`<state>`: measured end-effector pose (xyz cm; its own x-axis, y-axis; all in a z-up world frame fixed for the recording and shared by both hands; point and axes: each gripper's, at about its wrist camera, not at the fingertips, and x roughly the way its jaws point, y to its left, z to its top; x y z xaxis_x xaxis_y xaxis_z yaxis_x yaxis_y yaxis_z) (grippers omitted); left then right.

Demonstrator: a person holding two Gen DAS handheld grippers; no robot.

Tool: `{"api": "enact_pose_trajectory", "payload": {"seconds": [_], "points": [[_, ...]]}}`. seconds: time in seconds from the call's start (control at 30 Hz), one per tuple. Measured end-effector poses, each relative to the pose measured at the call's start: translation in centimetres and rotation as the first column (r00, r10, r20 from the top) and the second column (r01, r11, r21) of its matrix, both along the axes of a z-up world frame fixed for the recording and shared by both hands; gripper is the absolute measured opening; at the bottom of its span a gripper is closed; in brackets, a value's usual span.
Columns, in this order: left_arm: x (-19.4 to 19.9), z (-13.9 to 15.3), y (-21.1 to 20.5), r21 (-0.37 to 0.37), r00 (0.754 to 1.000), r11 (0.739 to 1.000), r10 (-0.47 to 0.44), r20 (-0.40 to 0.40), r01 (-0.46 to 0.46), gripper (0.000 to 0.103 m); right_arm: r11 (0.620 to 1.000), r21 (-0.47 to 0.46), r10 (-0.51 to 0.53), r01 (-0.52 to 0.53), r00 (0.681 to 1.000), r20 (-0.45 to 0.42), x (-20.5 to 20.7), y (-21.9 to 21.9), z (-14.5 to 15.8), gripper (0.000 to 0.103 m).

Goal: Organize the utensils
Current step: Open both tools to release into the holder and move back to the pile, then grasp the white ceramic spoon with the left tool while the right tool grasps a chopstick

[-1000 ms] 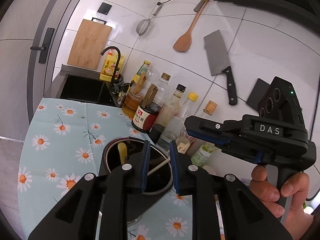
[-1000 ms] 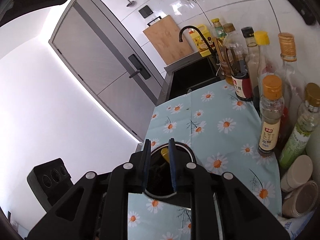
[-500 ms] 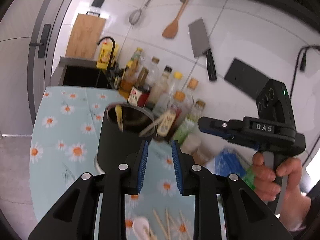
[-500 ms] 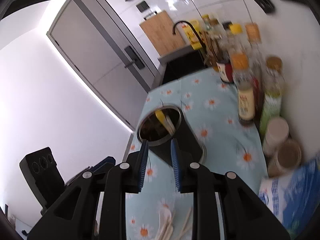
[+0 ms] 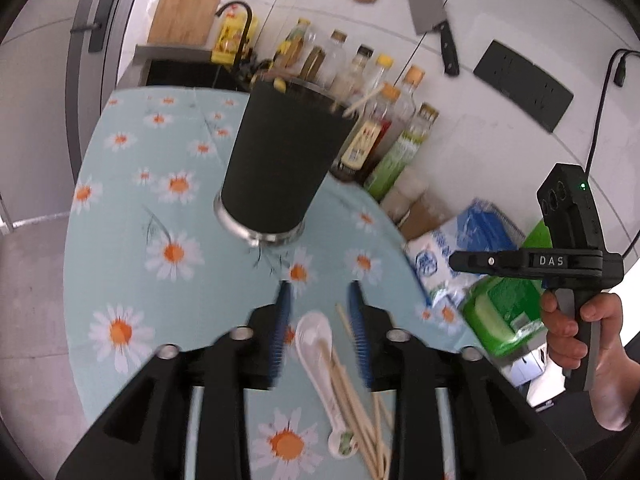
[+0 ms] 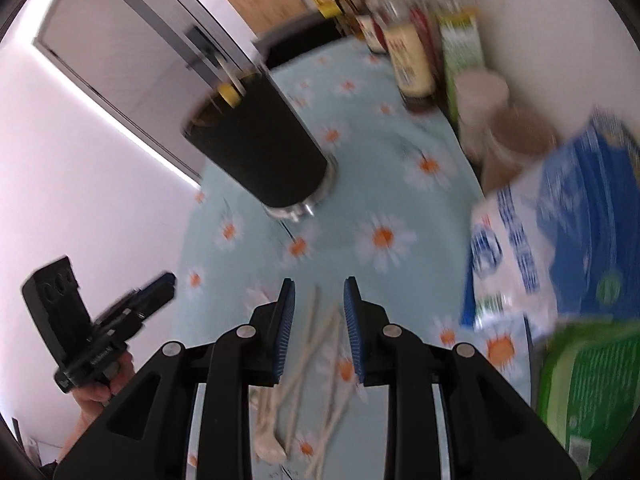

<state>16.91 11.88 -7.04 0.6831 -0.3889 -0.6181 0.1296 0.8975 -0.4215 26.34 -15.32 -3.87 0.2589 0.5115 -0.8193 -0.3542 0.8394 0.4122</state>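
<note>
Change: both grippers have pulled back from the black utensil holder [image 5: 276, 160], which now stands farther ahead.
Left gripper [image 5: 318, 292]: released, jaws apart above the white spoon [image 5: 316, 336] and chopsticks [image 5: 352, 380].
Right gripper [image 6: 318, 292]: released, holding nothing, over the same utensils.
Bench [image 5: 132, 208]: daisy-print cloth.
Room: sauce bottles [image 5: 372, 128] along a white wall; cleaver [image 5: 430, 12] hanging.
</note>
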Motion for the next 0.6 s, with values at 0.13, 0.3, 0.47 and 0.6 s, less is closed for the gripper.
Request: {"api": "enact_pose_trajectory", "payload": {"seconds": [0.13,0.3,0.47,0.6], "points": [[-0.5,-1.6,-0.2,-0.002,0.999,1.000,-0.020,-0.027,0.020,0.032,0.998,-0.062,-0.009,0.005,0.998,-0.069,-0.9,-0.1,-2.0,0.030],[-1.3,-2.8,-0.5,-0.002,0.997,0.999,-0.049,-0.051,0.049,0.032,0.991,-0.135,-0.052,0.023,0.976,-0.211,-1.8,-0.4,-4.9,0.030],[-1.9,-4.1,-0.2,0.000,0.995,0.998,-0.060,-0.077,0.061,0.032,0.984,-0.174,-0.088,0.031,0.941,-0.327,-2.2,0.2,-7.4,0.030],[-2.4,-5.0,0.6,-0.016,0.994,0.998,-0.062,-0.090,0.061,0.032,0.969,-0.244,-0.119,0.031,0.928,-0.352,-2.2,1.3,-8.2,0.029]]}}
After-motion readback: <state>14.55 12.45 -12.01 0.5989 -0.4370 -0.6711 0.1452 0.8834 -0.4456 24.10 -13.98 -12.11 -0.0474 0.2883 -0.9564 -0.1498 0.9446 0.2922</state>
